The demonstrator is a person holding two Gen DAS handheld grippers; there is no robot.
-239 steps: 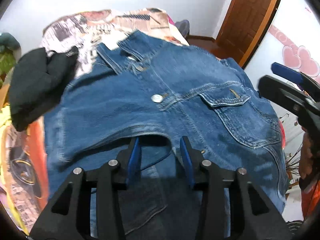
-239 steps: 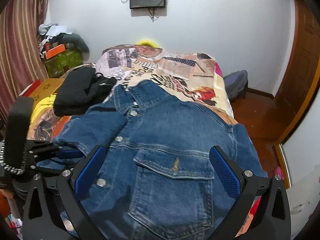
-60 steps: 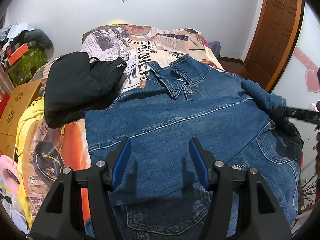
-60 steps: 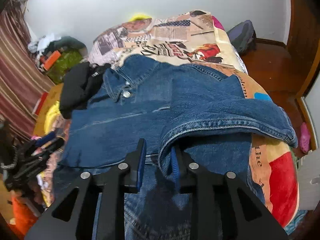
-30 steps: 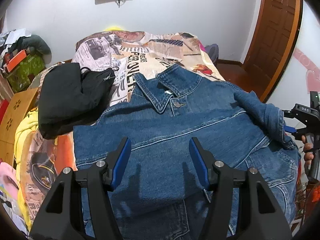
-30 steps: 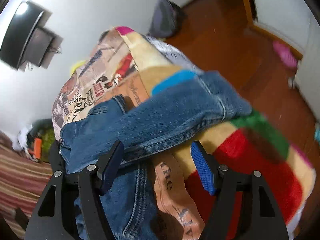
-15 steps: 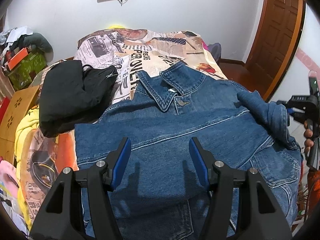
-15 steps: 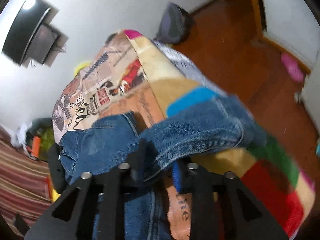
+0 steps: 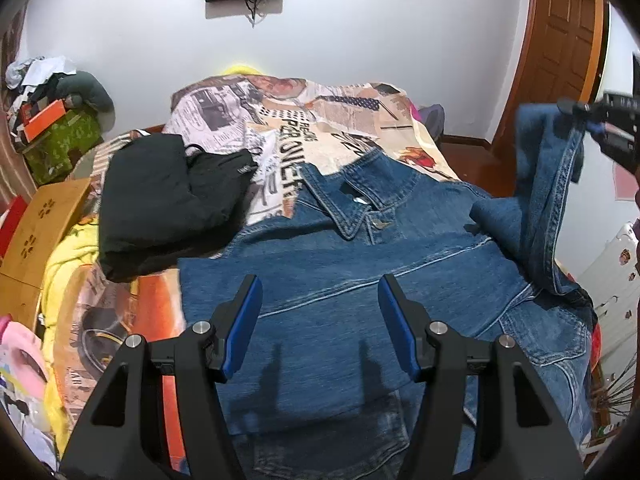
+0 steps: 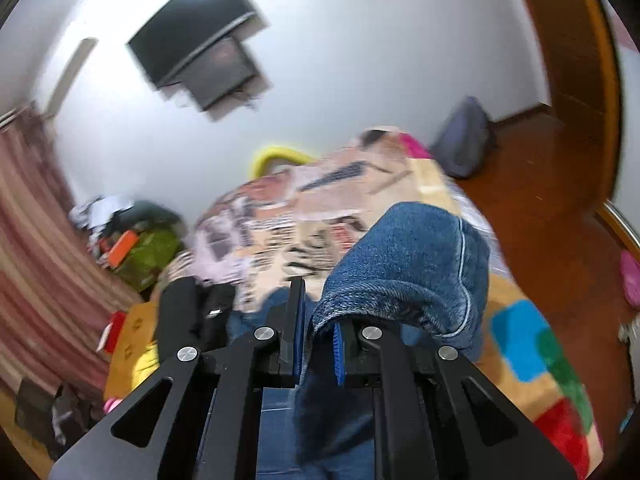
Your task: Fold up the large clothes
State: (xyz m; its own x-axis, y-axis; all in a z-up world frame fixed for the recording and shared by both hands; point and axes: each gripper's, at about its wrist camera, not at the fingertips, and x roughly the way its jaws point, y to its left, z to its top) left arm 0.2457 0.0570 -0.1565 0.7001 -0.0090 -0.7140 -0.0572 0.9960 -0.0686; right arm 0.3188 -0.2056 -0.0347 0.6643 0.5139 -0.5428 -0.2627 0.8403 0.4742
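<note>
My right gripper is clamped on the sleeve of the denim jacket, lifting it above the bed's right side. Left gripper hovers over the jacket's middle, jaws wide, holding nothing. Jacket lies front-up on the bed; one sleeve already folded across the chest. Left to do, I judge: lay this sleeve in, then fold the body.

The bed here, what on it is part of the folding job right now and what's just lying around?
Part of the job:
denim jacket, spread on the bed
its sleeve, lifted and clamped in the right gripper
left gripper, open above the jacket

Just lying about:
black garment beside the jacket
printed bedspread
yellow cloth
green box
</note>
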